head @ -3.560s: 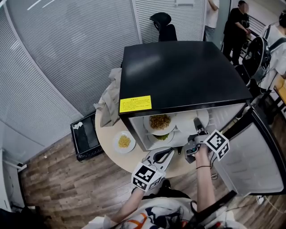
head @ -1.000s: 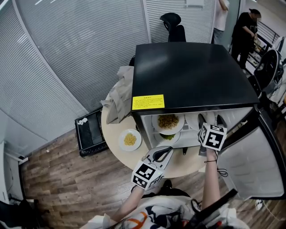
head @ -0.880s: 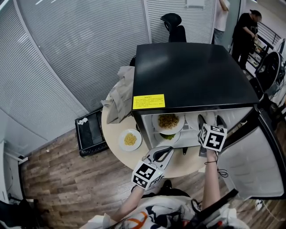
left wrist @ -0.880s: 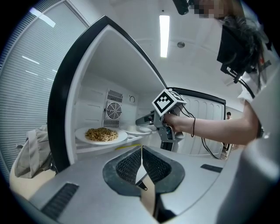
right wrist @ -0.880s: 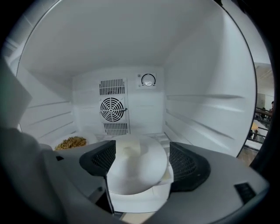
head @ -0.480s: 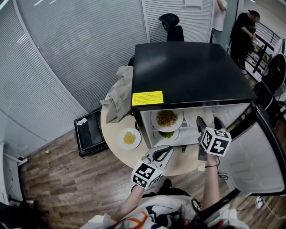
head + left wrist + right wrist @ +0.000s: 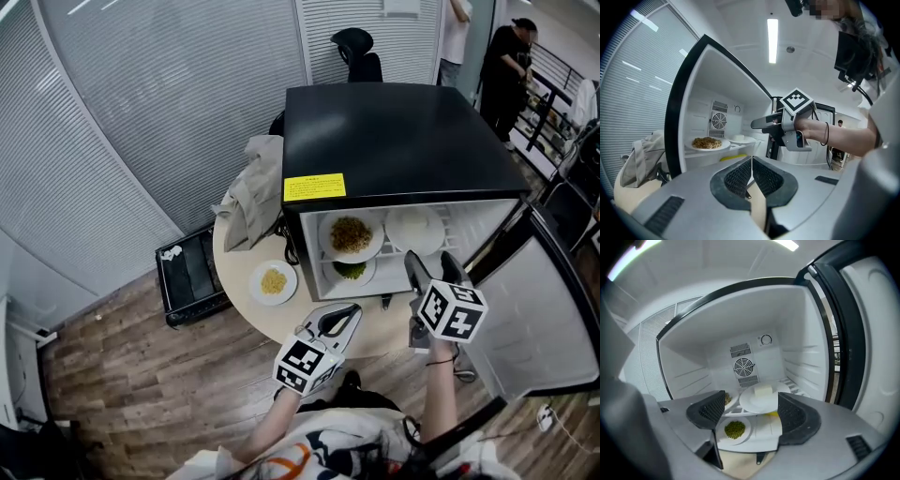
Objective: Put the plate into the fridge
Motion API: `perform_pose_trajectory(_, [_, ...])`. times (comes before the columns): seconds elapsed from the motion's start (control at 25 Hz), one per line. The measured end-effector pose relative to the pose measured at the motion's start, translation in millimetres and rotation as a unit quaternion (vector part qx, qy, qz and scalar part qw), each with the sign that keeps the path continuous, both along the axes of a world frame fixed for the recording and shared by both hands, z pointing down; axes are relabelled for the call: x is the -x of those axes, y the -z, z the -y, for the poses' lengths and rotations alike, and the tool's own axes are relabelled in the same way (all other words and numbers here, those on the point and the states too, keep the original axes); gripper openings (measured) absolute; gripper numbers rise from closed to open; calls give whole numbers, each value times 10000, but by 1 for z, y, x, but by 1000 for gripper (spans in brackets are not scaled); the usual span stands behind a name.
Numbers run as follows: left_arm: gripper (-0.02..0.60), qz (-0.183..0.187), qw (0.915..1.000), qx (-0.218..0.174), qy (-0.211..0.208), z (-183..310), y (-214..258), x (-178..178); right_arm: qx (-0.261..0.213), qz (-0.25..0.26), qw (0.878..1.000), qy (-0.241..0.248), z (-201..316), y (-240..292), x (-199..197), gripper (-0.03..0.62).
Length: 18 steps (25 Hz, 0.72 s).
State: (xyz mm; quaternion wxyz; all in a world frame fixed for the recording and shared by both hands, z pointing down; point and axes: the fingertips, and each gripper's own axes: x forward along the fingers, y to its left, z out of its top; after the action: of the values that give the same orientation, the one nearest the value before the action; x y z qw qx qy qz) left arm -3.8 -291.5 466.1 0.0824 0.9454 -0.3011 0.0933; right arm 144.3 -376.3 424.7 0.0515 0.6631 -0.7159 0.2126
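Observation:
The black-topped fridge (image 7: 398, 141) stands open on a round table. On its upper shelf a white plate with a pale block (image 7: 414, 229) (image 7: 759, 397) lies beside a plate of noodles (image 7: 350, 234) (image 7: 707, 143). A plate of green food (image 7: 350, 272) (image 7: 734, 429) lies on the lower shelf. My right gripper (image 7: 425, 272) (image 7: 752, 413) hangs open and empty just outside the fridge mouth, pointing in. My left gripper (image 7: 337, 322) (image 7: 751, 176) is shut on nothing, low over the table's near edge.
The fridge door (image 7: 539, 309) swings open at the right. A small plate of yellow food (image 7: 273, 281) and a crumpled cloth (image 7: 251, 192) lie on the table (image 7: 244, 300) left of the fridge. A black case (image 7: 187, 277) sits on the floor. People (image 7: 502, 61) stand at the far right.
My right gripper has drawn back out of the fridge toward me, open and empty. The white plate stays on the upper shelf. The left gripper has hardly moved.

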Motion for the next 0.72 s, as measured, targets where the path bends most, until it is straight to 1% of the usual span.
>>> perform_pose_trajectory(0.12, [14,-9,10000,-22,26,-9,2,6,-58,126,9999,95,-17,3,13,363])
perform_pose_trajectory(0.36, [14,-32,10000,-63,23,-31,7,16,-93,104,9995,290,-51,2,44,337])
perform_pose_trajectory(0.4, [14,-36,10000,-63,14,-36,7,17,-105,137,9994,284,-57,2,48,318])
perform_pose_trajectory(0.48, [14,-39,10000,-56,-7,-46,7,20,-131,195,9995,226,-69,1,54,218])
perform_pose_trajectory(0.52, [14,-39,10000,-53,-19,-52,6,22,-129,199,9995,213,-76,0,57,187])
perform_pose_trajectory(0.6, [14,-29,10000,-45,-52,-64,5,25,-93,156,9996,238,-89,-3,64,183])
perform_pose_trajectory(0.64, [14,-21,10000,-38,-67,-70,4,27,-73,132,9996,247,-96,-4,67,170])
perform_pose_trajectory(0.72, [14,-19,10000,-20,-88,-83,4,30,-34,116,9996,249,-111,-7,73,124])
